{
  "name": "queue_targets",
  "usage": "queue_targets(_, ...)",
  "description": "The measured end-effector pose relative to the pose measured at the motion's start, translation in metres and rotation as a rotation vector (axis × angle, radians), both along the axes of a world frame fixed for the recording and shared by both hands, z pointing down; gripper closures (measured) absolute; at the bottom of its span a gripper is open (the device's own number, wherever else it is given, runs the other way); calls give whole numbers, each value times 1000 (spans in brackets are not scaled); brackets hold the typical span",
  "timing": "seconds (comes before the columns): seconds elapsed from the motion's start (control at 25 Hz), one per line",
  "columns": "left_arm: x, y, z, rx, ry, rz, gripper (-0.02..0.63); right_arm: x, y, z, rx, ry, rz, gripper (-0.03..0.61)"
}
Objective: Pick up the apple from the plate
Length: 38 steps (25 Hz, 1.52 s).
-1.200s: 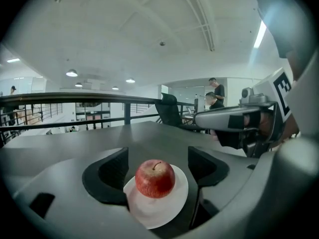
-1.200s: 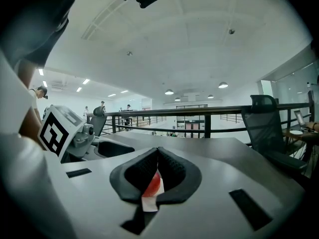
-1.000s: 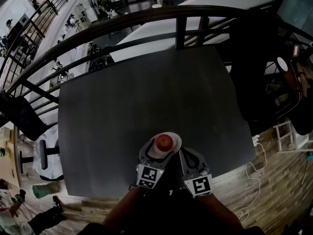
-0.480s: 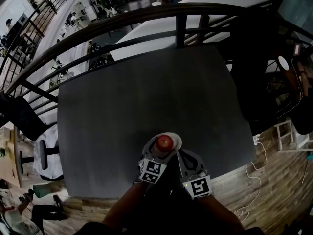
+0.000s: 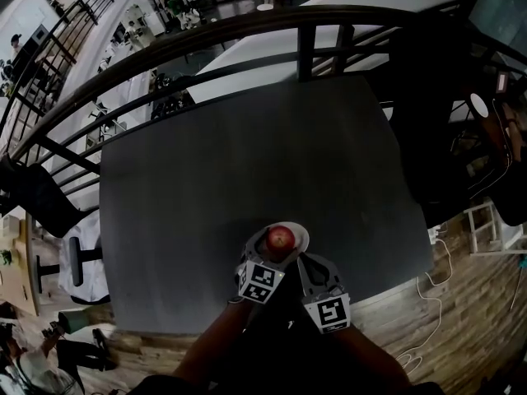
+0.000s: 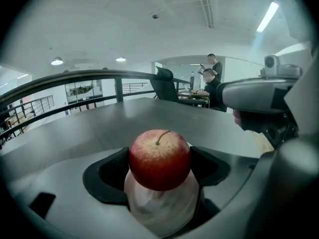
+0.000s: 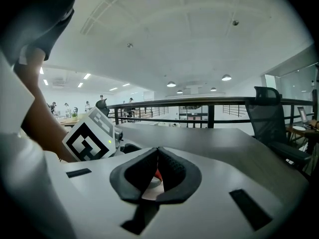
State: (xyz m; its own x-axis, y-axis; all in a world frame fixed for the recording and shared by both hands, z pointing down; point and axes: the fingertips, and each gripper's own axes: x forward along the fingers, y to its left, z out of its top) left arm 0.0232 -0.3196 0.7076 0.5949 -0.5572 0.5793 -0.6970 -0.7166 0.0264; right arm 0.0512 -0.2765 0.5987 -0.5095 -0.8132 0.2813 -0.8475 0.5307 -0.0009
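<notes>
A red apple [image 5: 281,237] sits on a small white plate [image 5: 300,235] near the front edge of the dark table [image 5: 247,155]. My left gripper [image 5: 271,257] reaches around it from the near side. In the left gripper view the apple [image 6: 160,159] fills the gap, with a black pad [image 6: 107,176] against each of its sides and the plate [image 6: 159,210] showing underneath. My right gripper [image 5: 311,263] rests just right of the left one, shut and holding nothing. A sliver of red apple and white plate shows through its closed jaws [image 7: 157,171].
A black railing [image 5: 206,64] curves round the table's far side. A dark office chair [image 5: 445,97] stands at the right, another [image 5: 37,192] at the left. The table's front edge [image 5: 247,323] lies just behind the grippers, with wooden floor [image 5: 461,303] beyond.
My left gripper has slid forward so its jaws now flank the apple. The right gripper has shifted only slightly.
</notes>
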Motion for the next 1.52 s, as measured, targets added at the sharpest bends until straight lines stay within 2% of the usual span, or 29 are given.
queue_targets(0.24,2,2,-3,-6,-7,23,224,5,-1,-5,17,-2,8,554)
queue_targets(0.6,0,6,-34,54,-7,22,225,14,-4,-14,76,-6,37,554)
queue_targets(0.88,3,17,-98,90,110,12,225,20,1,-27,77,-3,38,554)
queue_targets(1.16,7,32,-138,148,86,47,225,32,1,-39,107,-1,53,554)
queue_targets(1.32,0,42,-158,153,155,24,224,35,4,-59,180,-24,69,554)
queue_targets(1.52,-8,55,-180,194,181,4,224,38,8,-87,230,-37,59,554)
